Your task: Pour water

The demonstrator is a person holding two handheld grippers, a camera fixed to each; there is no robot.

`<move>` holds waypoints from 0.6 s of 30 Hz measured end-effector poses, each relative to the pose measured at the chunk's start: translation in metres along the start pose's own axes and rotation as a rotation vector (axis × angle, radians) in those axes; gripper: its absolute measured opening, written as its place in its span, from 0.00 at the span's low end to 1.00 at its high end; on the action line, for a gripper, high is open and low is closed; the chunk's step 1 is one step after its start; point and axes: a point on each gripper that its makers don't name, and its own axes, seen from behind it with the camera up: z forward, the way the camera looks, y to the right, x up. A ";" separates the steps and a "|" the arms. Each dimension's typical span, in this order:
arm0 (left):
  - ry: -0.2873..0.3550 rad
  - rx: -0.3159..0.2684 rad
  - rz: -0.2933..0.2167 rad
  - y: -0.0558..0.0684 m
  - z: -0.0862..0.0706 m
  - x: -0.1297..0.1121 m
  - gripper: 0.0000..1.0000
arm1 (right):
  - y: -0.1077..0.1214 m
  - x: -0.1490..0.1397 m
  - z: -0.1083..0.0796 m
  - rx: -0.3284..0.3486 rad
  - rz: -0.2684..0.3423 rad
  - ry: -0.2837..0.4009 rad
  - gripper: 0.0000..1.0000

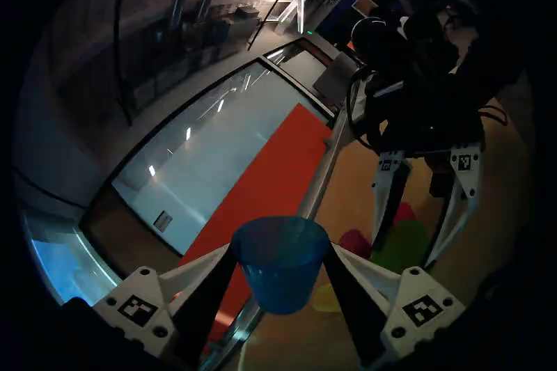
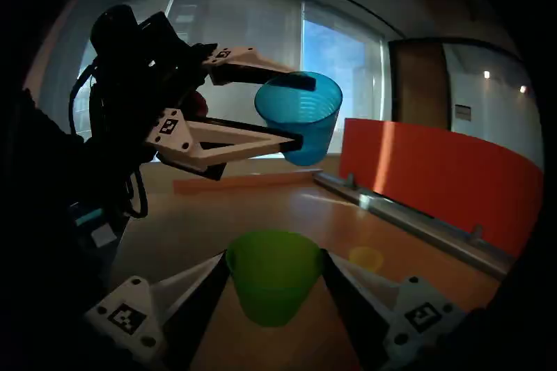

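Note:
A translucent blue cup (image 1: pixel 280 275) sits between the fingers of my left gripper (image 1: pixel 278 259), which is shut on it. From the right gripper view the same blue cup (image 2: pixel 301 119) hangs high above the table and leans slightly, clamped by the left gripper (image 2: pixel 301 112). My right gripper (image 2: pixel 273 266) is shut on a green cup (image 2: pixel 273 280), held low over the wooden table (image 2: pixel 209 225). In the left gripper view the right gripper (image 1: pixel 407 249) stands farther off with the green cup (image 1: pixel 406 246) between its white fingers. I cannot see water in either cup.
A red-orange partition (image 2: pixel 445 169) and a metal rail (image 2: pixel 397 214) run along the table's far side. A pink cup (image 1: pixel 356 242) and a yellow one (image 1: pixel 326 298) stand on the table near the green cup. A yellow spot (image 2: pixel 365 257) lies on the table. Windows are behind.

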 end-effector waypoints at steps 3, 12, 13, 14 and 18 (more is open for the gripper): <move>0.001 0.003 0.011 0.000 0.001 0.001 0.86 | 0.001 0.000 0.000 0.000 0.001 0.000 0.94; -0.002 -0.005 0.051 0.000 0.003 0.003 0.86 | 0.002 0.002 0.001 0.001 -0.002 0.001 0.94; -0.002 -0.007 0.056 0.000 0.004 0.004 0.86 | 0.002 0.002 0.001 0.001 -0.002 0.002 0.94; -0.003 -0.008 0.061 0.001 0.004 0.004 0.86 | 0.002 0.002 0.001 0.001 -0.004 0.002 0.94; -0.004 -0.011 0.080 0.002 0.005 0.005 0.86 | 0.003 0.002 0.000 0.001 -0.005 0.001 0.94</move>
